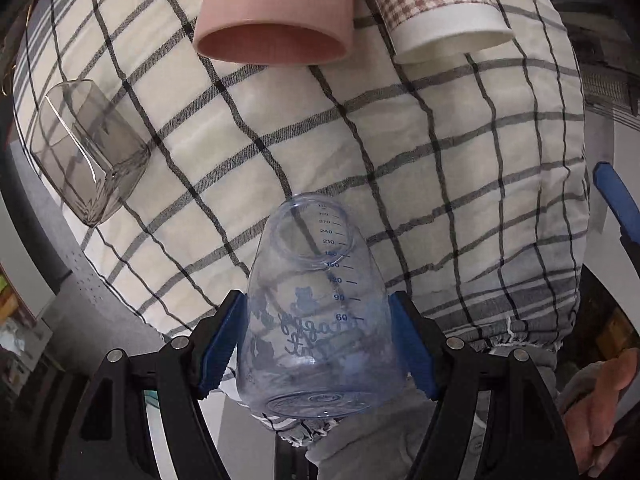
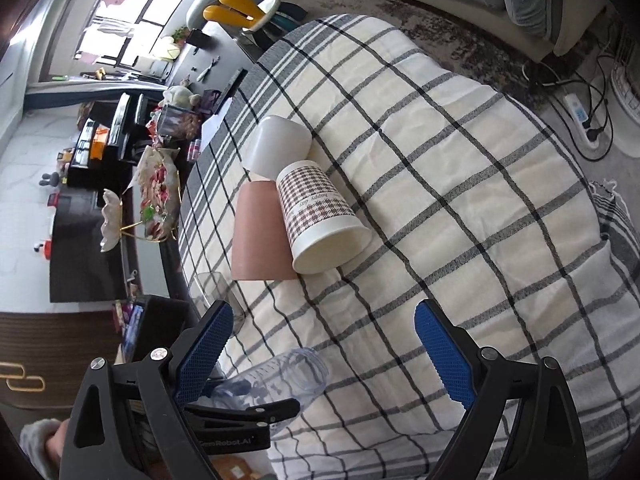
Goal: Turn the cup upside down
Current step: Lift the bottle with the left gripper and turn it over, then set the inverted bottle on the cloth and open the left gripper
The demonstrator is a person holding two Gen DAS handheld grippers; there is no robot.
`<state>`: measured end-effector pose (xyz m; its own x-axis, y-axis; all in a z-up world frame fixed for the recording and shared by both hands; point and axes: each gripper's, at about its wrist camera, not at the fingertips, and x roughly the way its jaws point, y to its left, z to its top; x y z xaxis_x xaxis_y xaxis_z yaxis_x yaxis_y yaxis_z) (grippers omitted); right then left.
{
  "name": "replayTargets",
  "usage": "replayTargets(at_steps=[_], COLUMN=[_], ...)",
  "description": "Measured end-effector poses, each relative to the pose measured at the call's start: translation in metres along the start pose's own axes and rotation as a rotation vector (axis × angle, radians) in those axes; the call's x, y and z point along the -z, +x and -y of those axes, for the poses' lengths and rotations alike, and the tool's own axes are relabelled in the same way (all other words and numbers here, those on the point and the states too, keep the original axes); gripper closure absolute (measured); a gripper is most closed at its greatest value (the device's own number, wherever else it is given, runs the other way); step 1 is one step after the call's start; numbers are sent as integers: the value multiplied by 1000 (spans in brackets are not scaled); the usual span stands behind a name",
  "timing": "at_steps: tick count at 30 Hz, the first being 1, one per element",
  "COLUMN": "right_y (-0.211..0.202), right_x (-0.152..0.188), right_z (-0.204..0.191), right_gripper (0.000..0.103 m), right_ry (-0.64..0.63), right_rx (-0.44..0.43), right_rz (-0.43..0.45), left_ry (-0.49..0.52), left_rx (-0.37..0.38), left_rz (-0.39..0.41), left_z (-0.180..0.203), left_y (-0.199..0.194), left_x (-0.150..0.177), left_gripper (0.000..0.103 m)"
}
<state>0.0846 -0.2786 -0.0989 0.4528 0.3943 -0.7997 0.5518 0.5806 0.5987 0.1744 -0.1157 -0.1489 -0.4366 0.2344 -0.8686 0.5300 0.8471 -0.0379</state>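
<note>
A checked cloth (image 2: 460,160) covers the work table, with a cluttered dark sideboard (image 2: 100,216) and bright windows beyond in the right wrist view. Nearest, my left gripper (image 1: 318,340) clamps the blue-tinted transparent cup (image 1: 316,320) by its lower body, blue pads (image 1: 218,348) pressed on both flanks; the base faces the camera and the narrower mouth points away and down toward the cloth, so I judge the flip to be partway through, the grip low on the wall leaving the rim free to land. The cup is empty; printed graduations and a bear motif show through it. My right gripper (image 2: 324,356) hangs with jaws spread wide and nothing between them, apparently kept clear of the turning cup. Further out, a smoky glass tumbler (image 1: 86,152), a pink cup (image 1: 276,12) and a houndstooth paper cup (image 1: 436,4) already stand mouth-down, apparently finished examples; the last two touch each other. Farthest, a plain white cup (image 2: 276,146) stands inverted just behind them. No contents are visible in any of them.
</note>
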Motion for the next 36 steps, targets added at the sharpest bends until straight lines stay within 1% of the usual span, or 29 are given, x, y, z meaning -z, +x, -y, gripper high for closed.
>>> replayTargets(at_steps=[2,5,9,12,14,16,18,20,22,23,25,28,30,34,36], right_y=[3,6,3,-2,-10,-18,-26,-35,-46,-51,-61,-74,-82,-93,-97], right_x=[-1,0,1,4,7,11,15,20,26,28,34,45,54,74,83], right_z=[1,2,1,-4,-10,-15,-20,-26,-28,-29,-31,-37,-40,-45,-47], right_gripper=[10,10,10,10,10,10,10,10,10,10,10,10,11,11,11], right_ry=[9,14,3,-21,-51,-87,-126,-173,-220,-241,-290,-373,-429,-520,-556], right_rx=[-4,-6,-2,0,3,9,18,34,56,69,92,126,153,190,206], right_rz=[-4,-13,-6,9,28,49,73,108,150,167,208,275,321,391,418], left_ry=[10,15,28,30,24,12,4,-14,-35,-44,-62,-98,-135,-219,-279], left_rx=[-10,-15,-36,-60,-65,-54,-41,-36,-37,-33,-47,-106,-132,-179,-177], left_rz=[18,22,43,108,172,216,258,319,383,412,465,572,662,884,987], left_z=[2,4,3,3,4,4,6,8,11,12,14,17,18,20,17], left_y=[-3,-4,-5,-15,-24,-29,-32,-37,-41,-41,-39,-38,-38,-44,-45], left_x=[-2,-4,3,13,23,31,39,53,69,78,92,111,125,160,179], left_gripper=[30,30,30,27,26,23,23,23,19,18,18,18,18,18,15])
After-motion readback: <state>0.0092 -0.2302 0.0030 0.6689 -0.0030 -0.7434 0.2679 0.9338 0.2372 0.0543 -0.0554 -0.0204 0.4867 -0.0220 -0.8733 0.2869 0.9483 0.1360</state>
